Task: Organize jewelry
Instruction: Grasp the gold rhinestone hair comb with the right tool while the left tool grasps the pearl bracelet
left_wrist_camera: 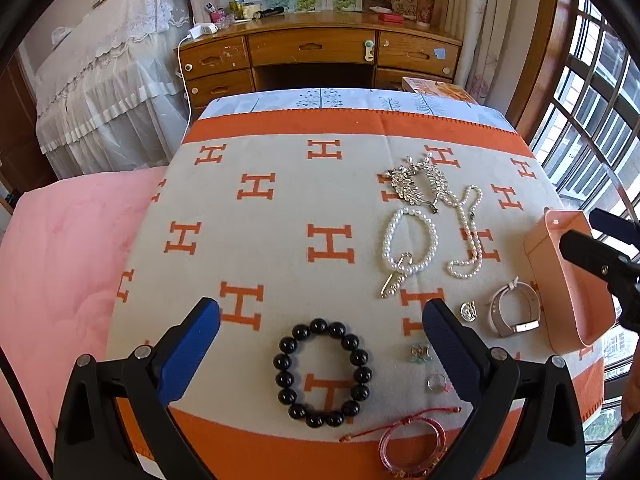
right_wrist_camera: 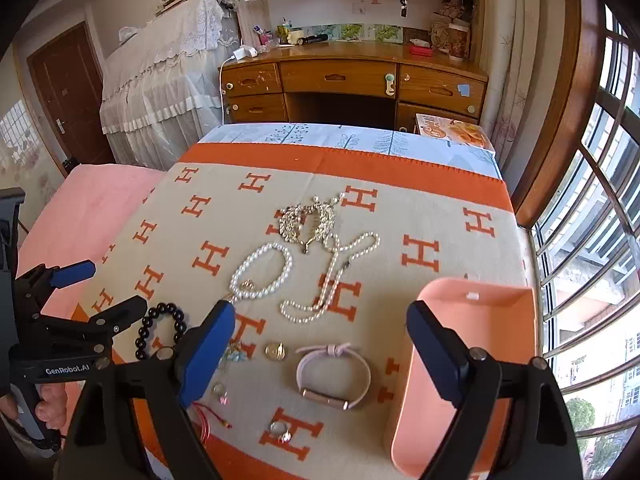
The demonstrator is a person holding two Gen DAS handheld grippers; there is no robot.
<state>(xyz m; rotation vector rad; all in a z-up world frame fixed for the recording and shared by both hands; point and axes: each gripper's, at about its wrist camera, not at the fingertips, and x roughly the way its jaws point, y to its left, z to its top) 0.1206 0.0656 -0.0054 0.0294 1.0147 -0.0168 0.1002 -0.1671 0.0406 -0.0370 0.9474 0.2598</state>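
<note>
Left gripper (left_wrist_camera: 322, 354) and right gripper (right_wrist_camera: 320, 346) gape, empty.

Both views look steeply down and forward along blue-padded fingers onto the cream blanket with orange H letters (left_wrist_camera: 280, 216), toward the wooden desk (left_wrist_camera: 316, 48) at the far wall. The left wrist view sits further left, with the black bead bracelet (left_wrist_camera: 322, 372) between its fingers. The right wrist view has the pale pink plastic tray (right_wrist_camera: 480, 352) beside its right finger. Both share the white pearl bracelet (right_wrist_camera: 262, 276), which lies beyond the fingertips.

light: bright daylight from window (right_wrist_camera: 592, 240) | focus: sharp | edges: fisheye-bent, dark corners
</note>
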